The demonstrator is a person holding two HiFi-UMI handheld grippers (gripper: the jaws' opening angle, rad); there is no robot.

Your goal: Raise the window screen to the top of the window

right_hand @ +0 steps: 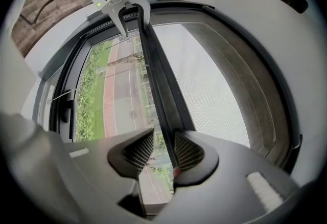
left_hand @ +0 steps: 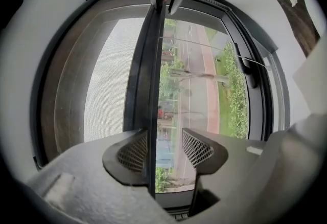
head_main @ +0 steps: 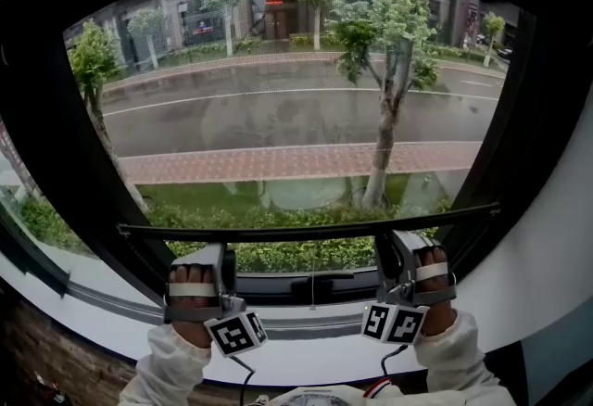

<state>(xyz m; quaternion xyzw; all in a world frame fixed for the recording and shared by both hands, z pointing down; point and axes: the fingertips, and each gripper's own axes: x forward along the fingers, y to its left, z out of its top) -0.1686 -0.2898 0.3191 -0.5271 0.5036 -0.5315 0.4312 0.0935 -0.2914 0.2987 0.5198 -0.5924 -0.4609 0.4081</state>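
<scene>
Both sets of jaws straddle the bottom bar (head_main: 306, 231) of the window screen (left_hand: 110, 80) unclamped: left gripper (left_hand: 166, 149) wide, right gripper (right_hand: 163, 149) narrower, bar against each mesh-side pad. Mesh probably light and flimsy, bar stiff and slick; lift by the bar

Left claw (left_hand: 164, 147) straddles a dark screen bar (left_hand: 148, 74), its pads apart, one pad against the bar. Mesh screen (left_hand: 110, 80) lies left of the bar, a street (left_hand: 202, 100) right. Right claw (left_hand: 164, 3) straddles the bar's far end.
</scene>
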